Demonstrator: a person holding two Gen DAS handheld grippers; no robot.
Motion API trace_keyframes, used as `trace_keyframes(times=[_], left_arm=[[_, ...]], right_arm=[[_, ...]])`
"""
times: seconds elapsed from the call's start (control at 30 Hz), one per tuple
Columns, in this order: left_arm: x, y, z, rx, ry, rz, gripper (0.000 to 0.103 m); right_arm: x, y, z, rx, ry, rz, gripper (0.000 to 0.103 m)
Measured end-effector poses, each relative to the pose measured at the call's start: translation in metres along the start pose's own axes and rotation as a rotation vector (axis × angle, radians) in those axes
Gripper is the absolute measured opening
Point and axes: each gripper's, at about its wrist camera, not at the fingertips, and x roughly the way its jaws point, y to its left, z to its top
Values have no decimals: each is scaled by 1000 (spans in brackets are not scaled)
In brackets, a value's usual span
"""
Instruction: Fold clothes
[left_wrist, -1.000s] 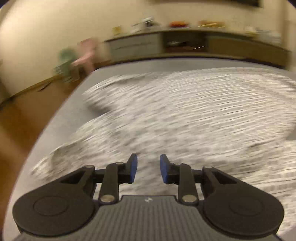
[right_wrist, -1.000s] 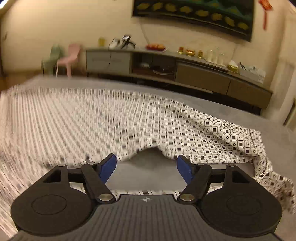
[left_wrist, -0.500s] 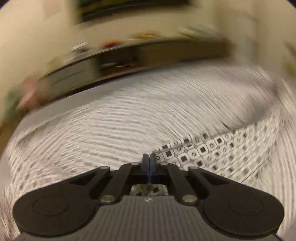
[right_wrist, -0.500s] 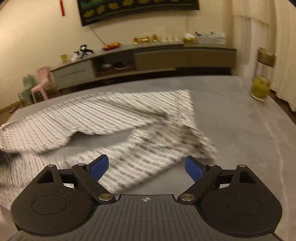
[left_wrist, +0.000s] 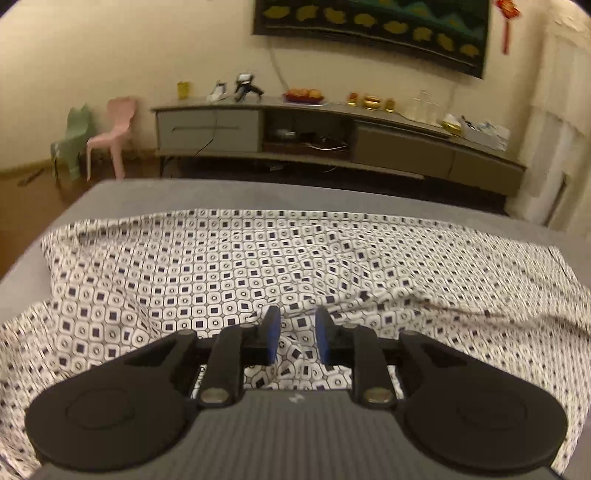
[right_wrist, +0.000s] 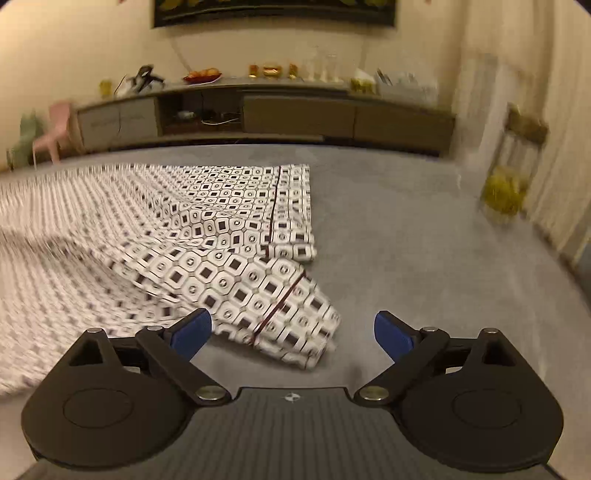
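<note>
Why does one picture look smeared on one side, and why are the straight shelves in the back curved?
Right wrist view: the cloth is sharp in the middle but streaked at the left, and the jar is smeared: motion blur. Left wrist view: mostly crisp, slight blur at the cloth's right edge. Both views: the fisheye lens bows the sideboard and table edge; warm, dim light tints everything yellow.

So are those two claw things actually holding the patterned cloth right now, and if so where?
No. The left gripper is opening, its pads apart over the patterned cloth. The right gripper is opening wide over a cuff, gripping nothing.
</note>
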Motion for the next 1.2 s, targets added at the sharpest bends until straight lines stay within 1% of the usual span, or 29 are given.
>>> trace_keyframes(times=[0.1,0.17,0.2,0.23,0.27,0.3,0.33,0.37,0.4,0.47,0.53,0.57,0.6,0.63,0.7,0.73,0.77,0.8,0.87,0.9,0.97,1.0,1.03,1.07,1.1,1.13,1.17,1.2], left_arm=[[-5,-8,-6,78,3,-25,20],[-3,-10,-10,104,12,-38,20],[-1,-8,-12,103,17,-35,20],[1,-6,-13,100,21,-32,20],[2,-4,-14,98,26,-29,20],[4,-3,-15,96,30,-26,20],[5,0,-15,88,31,-23,20],[6,3,-15,79,32,-19,20],[5,6,-14,72,28,-12,20],[3,12,-11,54,17,2,20],[0,18,-7,33,0,25,20],[0,20,-6,25,-2,31,20],[0,22,-4,18,-3,35,20],[0,25,-3,10,-5,39,20],[1,26,-1,3,-7,44,20],[2,24,-1,8,-7,49,20],[3,21,-1,12,-6,62,20],[4,17,-2,18,-3,77,20],[8,10,-3,34,6,100,20],[9,6,-4,42,8,106,20],[7,0,-4,61,-1,99,20],[6,-3,-3,70,-5,95,20],[3,-5,-3,80,-15,91,20],[-1,-6,-2,90,-25,86,20],[-4,-7,-1,98,-34,81,20],[-7,-8,-1,106,-43,75,20],[-9,-8,-1,111,-47,71,20],[-10,-8,0,116,-51,67,21]], right_arm=[[11,8,-1,-89,10,2,95],[16,8,-1,-97,13,19,93],[17,6,0,-76,22,38,88],[17,5,2,-60,26,49,75],[16,4,3,-51,26,51,66],[15,3,5,-41,29,50,44],[14,2,7,-32,33,42,32],[12,0,9,-24,31,34,28],[8,-1,11,-19,28,33,21],[-10,-3,22,-16,6,44,18],[-39,-7,36,-3,-50,76,17],[-58,-11,44,28,-84,113,16],[-76,-18,52,88,-122,179,16],[-95,-29,58,169,-163,269,15],[-119,-51,64,360,-230,453,15],[-124,-62,64,456,-249,529,16],[-122,-70,64,543,-254,579,16],[-115,-77,62,617,-247,595,16],[-87,-84,56,718,-195,514,17],[-68,-86,49,736,-155,440,20],[-33,-85,34,709,-72,287,43],[-18,-85,28,691,-30,231,63],[-12,-84,24,668,3,212,68],[-12,-83,23,641,8,213,68],[-17,-80,23,606,-6,230,77],[-22,-76,24,563,-21,243,90],[-29,-70,23,505,-37,243,93],[-34,-66,21,446,-40,220,94]])
